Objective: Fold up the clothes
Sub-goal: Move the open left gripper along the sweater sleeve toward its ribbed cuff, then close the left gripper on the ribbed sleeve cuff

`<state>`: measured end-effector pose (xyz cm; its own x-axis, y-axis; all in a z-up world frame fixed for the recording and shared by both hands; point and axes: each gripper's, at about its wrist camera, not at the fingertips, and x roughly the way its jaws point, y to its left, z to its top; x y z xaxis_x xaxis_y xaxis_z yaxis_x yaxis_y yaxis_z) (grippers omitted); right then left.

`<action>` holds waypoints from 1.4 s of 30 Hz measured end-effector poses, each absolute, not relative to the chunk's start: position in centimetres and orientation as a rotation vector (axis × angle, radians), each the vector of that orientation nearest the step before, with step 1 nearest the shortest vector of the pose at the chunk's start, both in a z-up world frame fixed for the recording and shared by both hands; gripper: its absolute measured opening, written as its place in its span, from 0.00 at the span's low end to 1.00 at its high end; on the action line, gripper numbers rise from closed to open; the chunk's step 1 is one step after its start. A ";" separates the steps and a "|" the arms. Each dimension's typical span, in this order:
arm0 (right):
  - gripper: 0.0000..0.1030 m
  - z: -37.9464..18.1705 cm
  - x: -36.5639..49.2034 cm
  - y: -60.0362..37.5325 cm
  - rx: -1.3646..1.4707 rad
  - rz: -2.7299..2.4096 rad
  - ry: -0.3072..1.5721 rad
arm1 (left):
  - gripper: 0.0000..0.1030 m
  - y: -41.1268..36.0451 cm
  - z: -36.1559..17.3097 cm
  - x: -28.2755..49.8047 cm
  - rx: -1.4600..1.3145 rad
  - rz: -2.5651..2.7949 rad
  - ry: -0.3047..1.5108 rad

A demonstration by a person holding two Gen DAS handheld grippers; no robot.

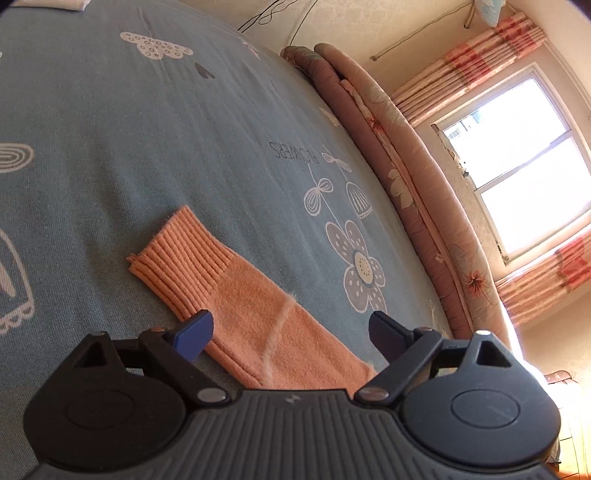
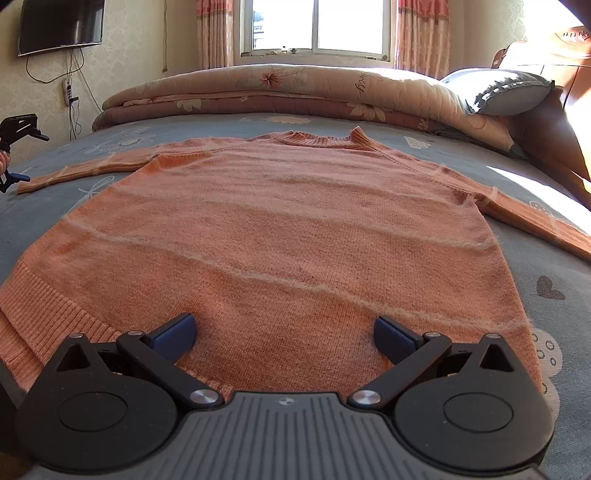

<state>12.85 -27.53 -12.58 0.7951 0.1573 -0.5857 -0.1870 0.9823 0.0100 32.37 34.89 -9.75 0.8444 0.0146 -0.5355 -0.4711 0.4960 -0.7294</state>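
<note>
Bedroom scene, told from left to right. A wall-mounted television [image 2: 61,26] hangs at the far left, with cords trailing down below it. Below it the left gripper [image 1: 291,332] is held over the ribbed cuff [image 1: 177,254] of one sleeve; its blue-padded jaws are spread wide, one on each side of the sleeve, and grip nothing. An orange knitted sweater [image 2: 277,229] lies flat and face up across the middle of a grey-blue bedspread [image 2: 554,295] printed with pale flowers. Its collar [image 2: 317,139] points toward the far side of the bed, and its arms stretch out to either side. The right gripper [image 2: 284,336] hovers over the sweater's near part, close to the ribbed hem [image 2: 48,314], with its jaws wide apart and holding nothing. A rolled floral quilt [image 2: 295,88] runs along the far edge of the bed beneath a bright window [image 2: 317,26] with pink curtains. At the right, a grey pillow [image 2: 498,92] leans against a wooden headboard [image 2: 554,74].
</note>
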 end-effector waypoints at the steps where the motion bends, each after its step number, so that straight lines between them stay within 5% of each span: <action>1: 1.00 -12.6 12.8 -27.5 -0.049 0.185 0.625 | 0.88 34.9 -10.4 31.8 -1.057 0.311 0.491; 15: 1.00 -12.8 12.8 -27.6 -0.046 0.184 0.615 | 0.82 34.8 -14.1 32.5 -1.130 0.394 0.379; 22: 1.00 -12.8 12.8 -27.6 -0.045 0.185 0.613 | 0.70 35.7 -15.1 30.9 -1.176 0.428 0.210; 35: 1.00 -12.8 12.9 -27.6 -0.042 0.184 0.612 | 0.69 33.1 -14.0 35.3 -1.033 0.263 0.406; 37: 1.00 -12.8 12.9 -27.6 -0.042 0.184 0.612 | 0.55 33.4 -14.4 35.3 -1.027 0.311 0.416; 42: 1.00 -12.8 13.0 -27.5 -0.043 0.183 0.613 | 0.54 34.2 -14.8 35.1 -1.124 0.386 0.383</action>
<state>12.98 -27.55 -12.78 0.8023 0.1579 -0.5756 -0.1836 0.9829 0.0137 35.15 34.19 -14.79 0.8703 0.1048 -0.4812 -0.4820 0.3812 -0.7889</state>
